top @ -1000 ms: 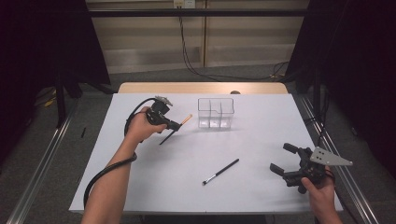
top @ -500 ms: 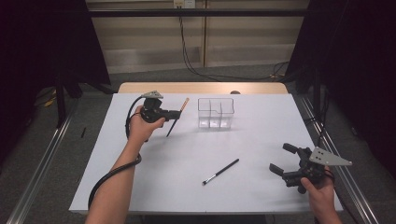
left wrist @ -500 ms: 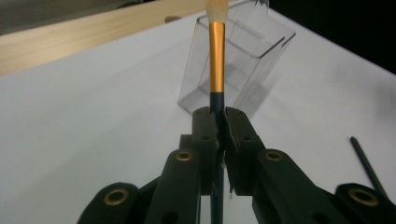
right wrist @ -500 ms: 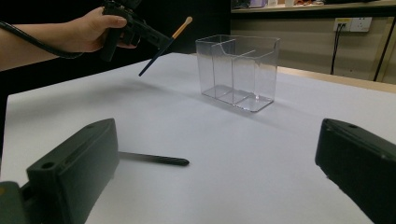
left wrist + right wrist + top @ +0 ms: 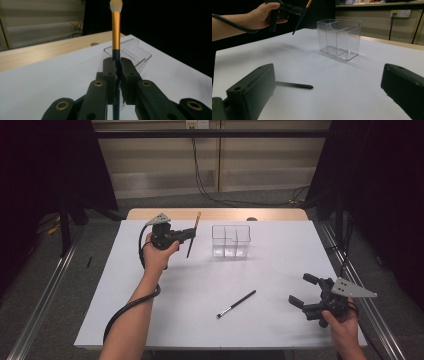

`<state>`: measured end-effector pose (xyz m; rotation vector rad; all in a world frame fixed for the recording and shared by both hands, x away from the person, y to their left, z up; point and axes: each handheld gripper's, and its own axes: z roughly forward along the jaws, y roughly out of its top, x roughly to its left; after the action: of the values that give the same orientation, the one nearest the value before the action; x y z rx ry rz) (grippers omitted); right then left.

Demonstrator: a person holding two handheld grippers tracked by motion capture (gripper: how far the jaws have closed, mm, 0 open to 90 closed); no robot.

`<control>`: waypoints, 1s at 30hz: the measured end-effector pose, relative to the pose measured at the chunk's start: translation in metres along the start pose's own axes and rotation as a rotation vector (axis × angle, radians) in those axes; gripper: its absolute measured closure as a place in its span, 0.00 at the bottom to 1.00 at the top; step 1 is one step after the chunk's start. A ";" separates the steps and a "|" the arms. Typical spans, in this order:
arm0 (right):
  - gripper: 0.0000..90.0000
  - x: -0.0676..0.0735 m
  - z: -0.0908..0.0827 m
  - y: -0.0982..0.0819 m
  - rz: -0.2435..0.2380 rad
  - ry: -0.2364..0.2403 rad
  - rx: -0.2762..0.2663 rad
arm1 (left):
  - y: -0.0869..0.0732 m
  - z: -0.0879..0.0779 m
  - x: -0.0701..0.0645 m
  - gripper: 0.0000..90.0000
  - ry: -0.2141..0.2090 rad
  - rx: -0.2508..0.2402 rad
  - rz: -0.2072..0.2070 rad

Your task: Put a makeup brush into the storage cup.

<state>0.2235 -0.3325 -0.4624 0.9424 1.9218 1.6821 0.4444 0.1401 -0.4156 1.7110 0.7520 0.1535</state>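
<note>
- The left tongs are held above the far left part of the white counter, just left of the clear organizer; the person's left hand grips their body.
- These tongs are pressed together on the dark handle of a makeup brush; in the left gripper view the brush stands nearly upright between the two black jaws, with its gold ferrule and pale bristle tip above them and the dark handle running down below.
- In the high view the held brush tilts slightly, bristle end up and toward the far edge of the counter, lower end hanging free above the surface without touching it.
- The organizer is a transparent box with inner dividers; it stands upright on the far middle of the counter, and in the left gripper view it sits right behind the held brush.
- A second brush, all dark, lies flat on the counter nearer the person, well apart from the organizer.
- The right tongs rest low at the near right of the counter in the right hand; their jaws are spread wide with nothing between them, and in the right gripper view the lying brush shows beside the left jaw.
</note>
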 end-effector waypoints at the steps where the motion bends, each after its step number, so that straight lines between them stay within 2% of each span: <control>1: 0.00 0.000 0.000 0.000 0.000 0.000 0.000 | 0.000 0.000 -0.001 0.93 0.002 -0.015 -0.003; 4: 0.00 0.000 0.000 0.000 0.000 0.001 0.001 | 0.002 0.002 -0.003 0.93 0.001 -0.057 -0.008; 15: 0.00 0.000 -0.001 0.001 -0.003 0.000 -0.001 | 0.006 0.007 -0.008 0.93 0.005 -0.160 -0.031; 24: 0.00 0.000 -0.001 0.001 -0.004 0.000 -0.001 | 0.013 0.013 -0.011 0.93 -0.010 -0.221 -0.026; 30: 0.00 0.001 -0.001 0.001 -0.007 0.002 0.002 | 0.017 0.017 -0.013 0.93 -0.006 -0.238 -0.020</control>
<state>0.2229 -0.3324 -0.4616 0.9336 1.9268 1.6780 0.4487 0.1174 -0.4016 1.4775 0.7167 0.2158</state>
